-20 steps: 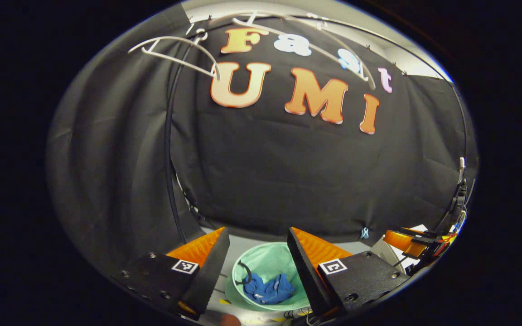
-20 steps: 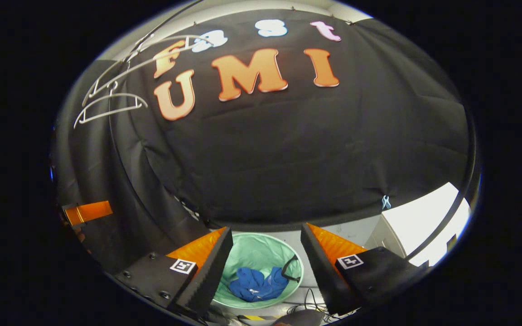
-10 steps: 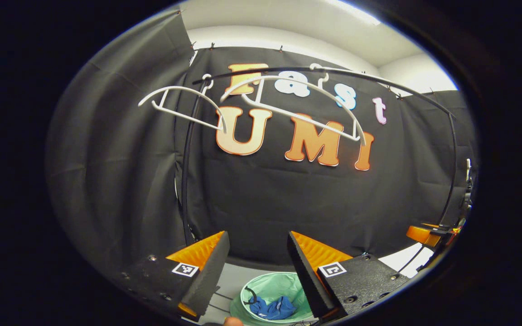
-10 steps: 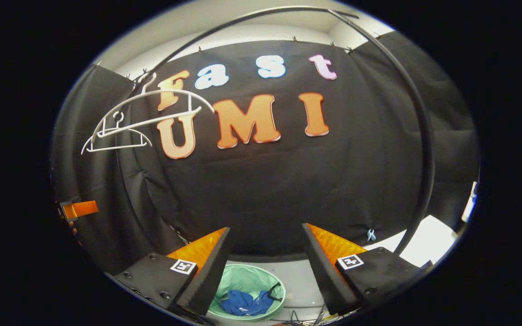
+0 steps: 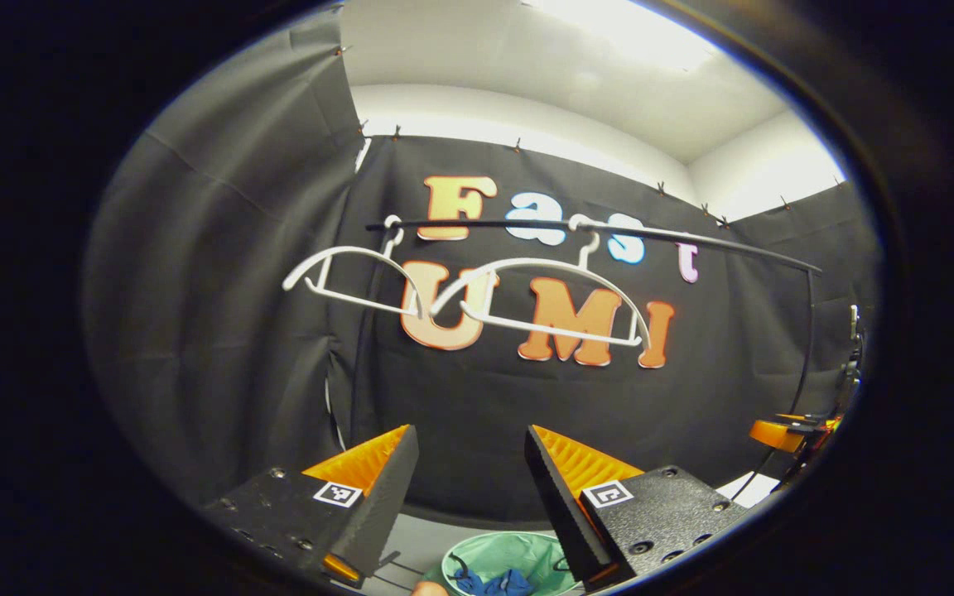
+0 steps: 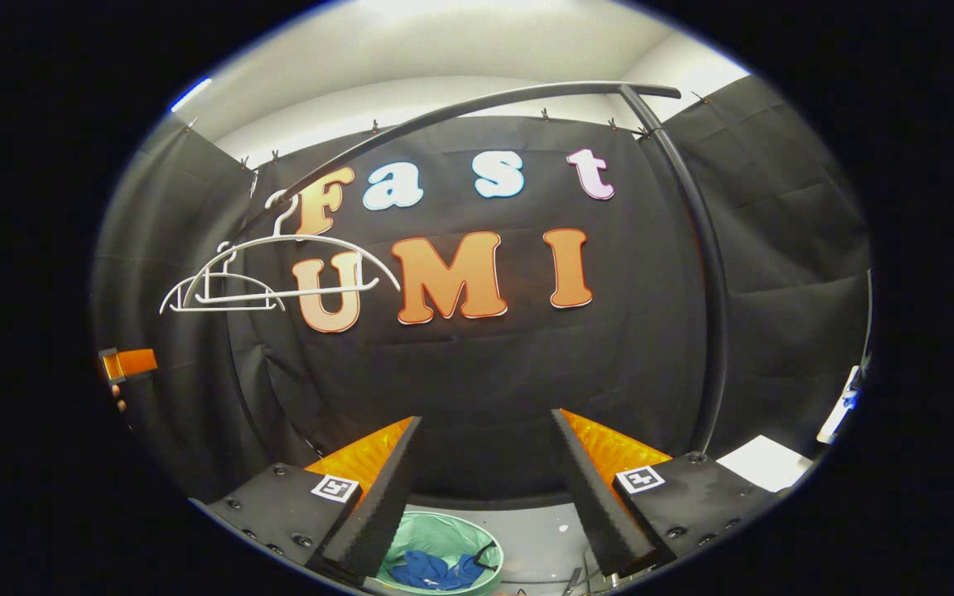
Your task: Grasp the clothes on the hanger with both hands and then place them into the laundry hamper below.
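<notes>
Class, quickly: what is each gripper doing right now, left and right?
Left gripper: open, holding nothing.
Right gripper: open, holding nothing.

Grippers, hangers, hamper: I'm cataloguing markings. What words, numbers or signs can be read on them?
No readable words or numbers.
Left gripper, right gripper: each finger mount bears a square black-and-white marker, a pattern, not text.
Hangers, hamper: no markings visible.
</notes>
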`<state>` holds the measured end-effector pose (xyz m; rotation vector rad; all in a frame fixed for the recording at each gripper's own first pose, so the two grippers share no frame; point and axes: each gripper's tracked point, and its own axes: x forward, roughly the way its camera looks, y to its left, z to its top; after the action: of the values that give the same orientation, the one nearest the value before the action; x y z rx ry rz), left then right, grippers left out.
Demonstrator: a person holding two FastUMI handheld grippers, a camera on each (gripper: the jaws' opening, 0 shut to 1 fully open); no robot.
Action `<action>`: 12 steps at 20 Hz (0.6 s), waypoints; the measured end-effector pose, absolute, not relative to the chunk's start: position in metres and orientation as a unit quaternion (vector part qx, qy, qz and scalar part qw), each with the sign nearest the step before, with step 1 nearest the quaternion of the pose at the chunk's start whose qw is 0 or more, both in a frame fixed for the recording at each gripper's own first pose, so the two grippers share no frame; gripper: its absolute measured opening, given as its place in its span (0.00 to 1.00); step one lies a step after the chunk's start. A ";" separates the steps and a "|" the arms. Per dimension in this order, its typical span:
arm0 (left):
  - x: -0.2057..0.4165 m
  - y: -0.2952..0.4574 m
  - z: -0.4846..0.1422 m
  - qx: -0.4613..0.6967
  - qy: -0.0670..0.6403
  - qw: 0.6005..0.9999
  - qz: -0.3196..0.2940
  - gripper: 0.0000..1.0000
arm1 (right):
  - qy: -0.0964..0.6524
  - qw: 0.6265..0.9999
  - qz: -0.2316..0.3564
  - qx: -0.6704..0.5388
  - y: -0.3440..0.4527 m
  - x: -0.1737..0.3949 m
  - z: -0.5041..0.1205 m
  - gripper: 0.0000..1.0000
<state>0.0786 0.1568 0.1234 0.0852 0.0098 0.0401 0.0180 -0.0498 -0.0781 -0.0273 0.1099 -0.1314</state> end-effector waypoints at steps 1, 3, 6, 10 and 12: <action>0.078 0.162 0.129 0.048 -0.002 0.998 0.027 0.82 | 0.055 0.996 -0.064 -0.016 -0.050 0.015 -0.077 0.89; 0.072 0.167 0.139 0.053 -0.014 0.998 0.036 0.80 | 0.052 0.997 -0.063 -0.016 -0.049 0.010 -0.076 0.89; 0.062 0.168 0.141 0.044 -0.023 0.998 0.039 0.83 | 0.051 0.996 -0.067 -0.018 -0.052 0.004 -0.078 0.94; 0.054 0.148 0.131 0.018 -0.015 1.000 0.010 0.82 | 0.052 0.997 -0.055 -0.018 -0.045 -0.005 -0.078 0.89; 0.051 0.143 0.131 0.030 -0.018 0.999 0.006 0.83 | 0.045 0.997 -0.057 -0.020 -0.045 -0.008 -0.071 0.89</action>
<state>0.0512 0.1427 0.1313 0.0610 -0.0364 0.0129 -0.0075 -0.0453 -0.0714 -0.0400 0.0909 -0.1143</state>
